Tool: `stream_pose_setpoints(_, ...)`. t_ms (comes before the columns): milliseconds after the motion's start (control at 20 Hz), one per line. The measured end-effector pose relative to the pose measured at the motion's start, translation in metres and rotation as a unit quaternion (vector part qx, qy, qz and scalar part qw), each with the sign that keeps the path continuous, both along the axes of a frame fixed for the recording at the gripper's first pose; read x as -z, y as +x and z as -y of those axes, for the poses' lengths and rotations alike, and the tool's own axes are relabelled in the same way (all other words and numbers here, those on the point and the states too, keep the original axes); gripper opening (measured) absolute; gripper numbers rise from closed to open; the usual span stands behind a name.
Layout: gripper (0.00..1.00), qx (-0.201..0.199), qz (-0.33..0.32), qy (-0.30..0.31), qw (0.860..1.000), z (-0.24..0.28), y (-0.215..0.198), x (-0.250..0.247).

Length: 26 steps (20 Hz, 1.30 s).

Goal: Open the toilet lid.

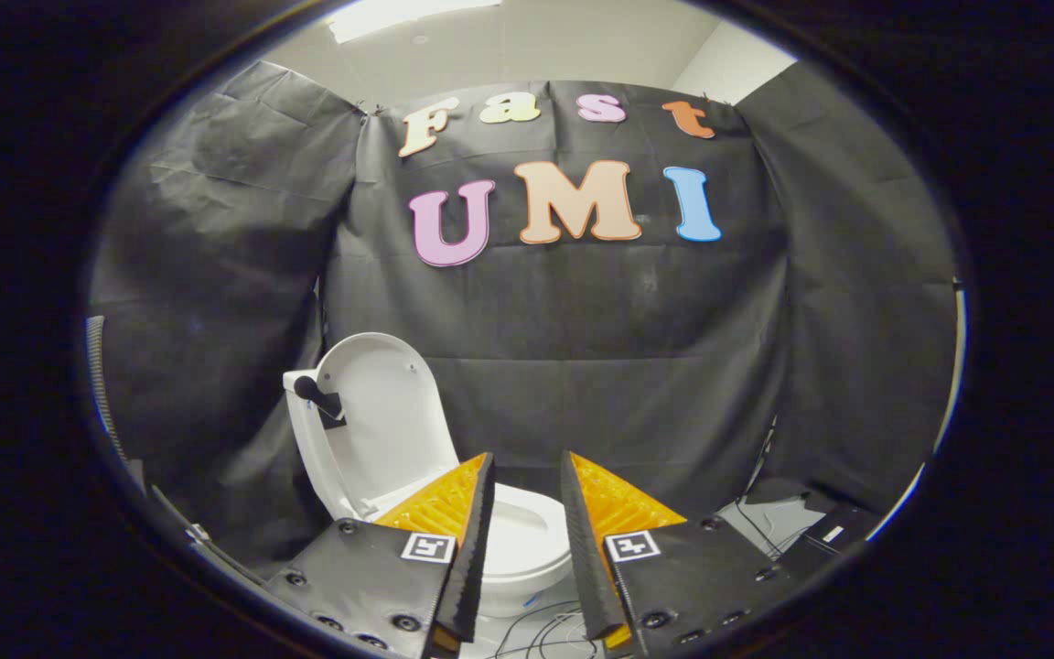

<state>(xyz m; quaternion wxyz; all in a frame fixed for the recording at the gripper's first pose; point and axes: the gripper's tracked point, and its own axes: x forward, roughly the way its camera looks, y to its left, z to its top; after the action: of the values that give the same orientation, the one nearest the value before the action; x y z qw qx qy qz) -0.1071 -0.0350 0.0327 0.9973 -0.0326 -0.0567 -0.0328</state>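
Fingers of the gripper (527,513) are closest to the lens, spread partway with a clear gap between them and nothing held, pointing at the toilet (518,540) from a bit of a distance. Biggest thing after the cloth wall is that toilet, sitting low and just beyond the fingertips, its bowl showing through the gap. Its lid (390,426) is already standing upright, leaning back to the far left of the bowl, so I'd say the opening part looks done and the gripper is just hanging back clear of it. There's a small dark knob-like handle (317,395) stuck on the lid's left edge, probably there so the fingers have something to grab; can't tell much more about it. Smaller stuff: loose cables (545,631) on the floor near the base and some more cables (756,531) off to the right, nothing really blocking the way.
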Motion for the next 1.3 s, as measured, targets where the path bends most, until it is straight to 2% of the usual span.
stream_pose_setpoints(550, 0.99, 0.002, -0.002, 0.001, 1.0, 0.0009, 0.0002, -0.0003)
stream_pose_setpoints(1300, 0.99, 0.001, -0.004, 0.0, 1.0, 0.0004, 0.0008, 0.0018)
